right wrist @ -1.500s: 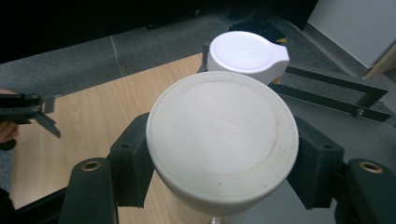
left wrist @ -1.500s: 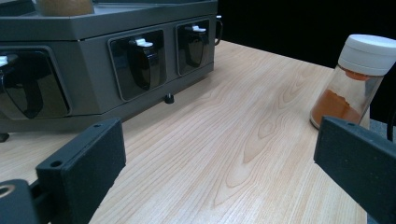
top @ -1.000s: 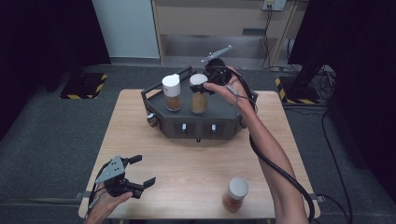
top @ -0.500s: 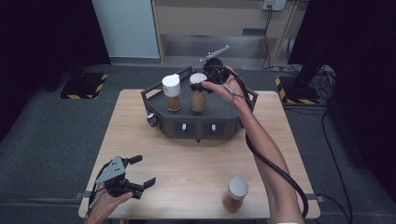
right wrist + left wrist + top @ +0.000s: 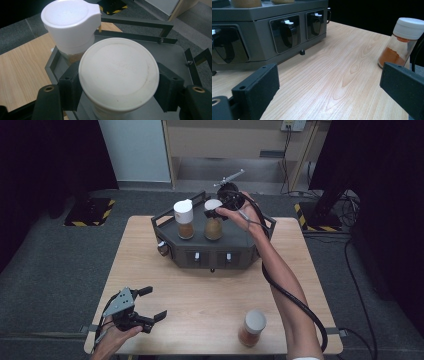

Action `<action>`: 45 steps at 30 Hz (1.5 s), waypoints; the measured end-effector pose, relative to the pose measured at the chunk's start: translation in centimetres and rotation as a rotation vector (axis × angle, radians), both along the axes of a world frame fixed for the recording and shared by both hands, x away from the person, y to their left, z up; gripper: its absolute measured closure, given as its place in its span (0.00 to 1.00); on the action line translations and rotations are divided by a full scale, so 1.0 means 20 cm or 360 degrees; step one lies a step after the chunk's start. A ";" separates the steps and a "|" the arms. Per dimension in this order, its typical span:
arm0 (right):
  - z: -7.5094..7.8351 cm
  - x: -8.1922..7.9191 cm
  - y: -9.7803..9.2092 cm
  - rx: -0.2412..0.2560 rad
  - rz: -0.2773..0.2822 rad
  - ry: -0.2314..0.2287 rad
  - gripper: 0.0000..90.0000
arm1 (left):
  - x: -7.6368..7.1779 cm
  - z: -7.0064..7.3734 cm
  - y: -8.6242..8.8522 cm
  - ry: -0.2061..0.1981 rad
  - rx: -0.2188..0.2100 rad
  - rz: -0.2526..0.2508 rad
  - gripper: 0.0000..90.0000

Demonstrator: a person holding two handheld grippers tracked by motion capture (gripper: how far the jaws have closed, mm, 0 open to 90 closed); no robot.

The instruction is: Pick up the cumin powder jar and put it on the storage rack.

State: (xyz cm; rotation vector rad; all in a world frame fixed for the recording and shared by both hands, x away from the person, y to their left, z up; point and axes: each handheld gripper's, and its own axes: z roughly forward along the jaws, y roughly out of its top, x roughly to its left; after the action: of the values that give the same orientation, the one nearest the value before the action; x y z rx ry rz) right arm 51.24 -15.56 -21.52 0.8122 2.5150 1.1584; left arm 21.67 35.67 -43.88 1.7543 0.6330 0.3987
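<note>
We've got grey carpet floor (image 5: 55, 270) all around our light wood worktop (image 5: 210, 295), black curtains (image 5: 45, 160) either side, a beige cabinet (image 5: 225, 140) at the back, and hazard-striped floor plates (image 5: 90, 212).

A lone spice jar (image 5: 252, 327) stands near the wooden table's (image 5: 200, 295) front edge.

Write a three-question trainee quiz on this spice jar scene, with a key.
1. True or false: the right gripper has its jaws around the lid of a jar on the dark rack.
2. How many jars stand on the rack? A) one B) two C) three
3. Fill in: the left gripper holds ____.

Key: 1. true. 2. B: the gripped jar and the flip-cap jar; a third jar stands on the table. 3. nothing; its jaws are open.
</note>
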 end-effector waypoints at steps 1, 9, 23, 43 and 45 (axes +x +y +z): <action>0.00 0.00 0.00 0.0004 -0.0006 0.0002 0.38 | 0.00 0.00 0.00 0.0000 0.0000 0.0000 0.01; -0.02 0.01 -0.01 0.0004 -0.0021 0.0012 0.38 | 0.00 0.00 0.00 -0.0001 -0.0001 0.0000 0.01; -0.06 0.01 -0.04 0.0087 -0.0020 -0.0028 0.24 | 0.00 0.00 0.00 -0.0001 0.0003 -0.0002 0.01; 0.04 -0.10 -0.14 0.0200 -0.0058 -0.0188 0.08 | 0.00 0.00 0.00 -0.0001 0.0001 0.0002 0.01; 0.06 -0.11 -0.15 0.0208 -0.0056 -0.0207 0.08 | 0.00 0.00 -0.01 -0.0001 0.0002 0.0002 0.01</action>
State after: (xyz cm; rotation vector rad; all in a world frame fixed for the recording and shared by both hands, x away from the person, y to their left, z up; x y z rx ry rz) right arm 48.97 -18.50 -20.36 0.7819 2.3317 1.3300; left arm 21.60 35.56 -43.86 1.7553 0.6337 0.4006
